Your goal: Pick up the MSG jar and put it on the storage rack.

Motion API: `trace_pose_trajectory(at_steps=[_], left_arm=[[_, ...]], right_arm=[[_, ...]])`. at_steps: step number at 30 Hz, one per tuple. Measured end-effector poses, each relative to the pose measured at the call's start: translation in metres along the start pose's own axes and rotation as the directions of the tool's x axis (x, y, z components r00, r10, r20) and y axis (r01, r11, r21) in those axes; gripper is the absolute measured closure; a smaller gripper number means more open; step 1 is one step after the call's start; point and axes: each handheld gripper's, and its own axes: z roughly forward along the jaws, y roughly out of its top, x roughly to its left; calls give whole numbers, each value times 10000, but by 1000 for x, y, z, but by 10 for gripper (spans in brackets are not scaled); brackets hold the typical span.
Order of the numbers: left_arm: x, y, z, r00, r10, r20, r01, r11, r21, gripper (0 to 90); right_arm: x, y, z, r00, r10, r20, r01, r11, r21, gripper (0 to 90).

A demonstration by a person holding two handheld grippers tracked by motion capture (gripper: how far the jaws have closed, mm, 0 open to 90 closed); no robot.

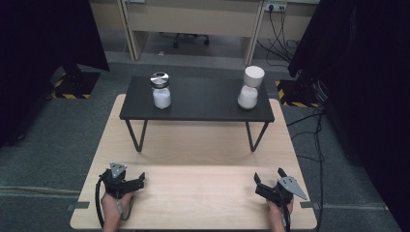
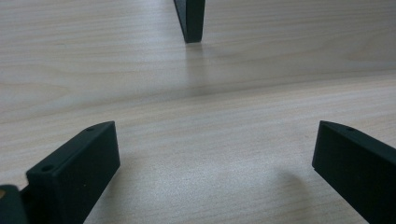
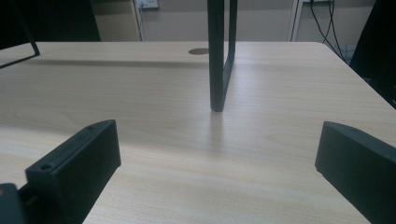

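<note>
Two jars stand on a black shelf (image 1: 196,112) raised on thin legs over the far half of the desk (image 1: 193,193). A steel-lidded jar (image 1: 160,90) holding white powder is at the shelf's 9 o'clock end, and a white-capped jar (image 1: 250,88), leaning slightly, is at its 3 o'clock end. They are well apart from each other and from both grippers.

At the desk's 6 o'clock edge, the left gripper (image 1: 130,182) rests toward 7 o'clock and the right gripper (image 1: 267,186) toward 5 o'clock, each held by a hand (image 1: 112,209). Both have their jaws spread wide with nothing between them. In the left gripper view only bare wood lies between the jaws, with a shelf leg (image 2: 190,21) ahead at 12 o'clock; the right gripper view shows the same, its own leg (image 3: 217,56) straight ahead.

The work looks to be at its start: a reach toward the jars. To do it well, each gripper should probably rise first to clear the shelf's front edge, then come in level at jar height rather than from above, since the lids are wider than the necks. Taking the nearer jar with each hand seems natural. The jaws are already wide enough, so they should close on the body below the lid, squarely and gently; the tilted jar could tip if nudged.
</note>
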Motion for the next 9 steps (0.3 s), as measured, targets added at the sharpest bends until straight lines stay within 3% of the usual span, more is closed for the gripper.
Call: trace_pose_trajectory(at_steps=[9], left_arm=[[-1,1,0,10000,79,-17,-79,10000,53,0]], right_arm=[[2,-3,-2,9999,110,90,-109,9998,-135,3]])
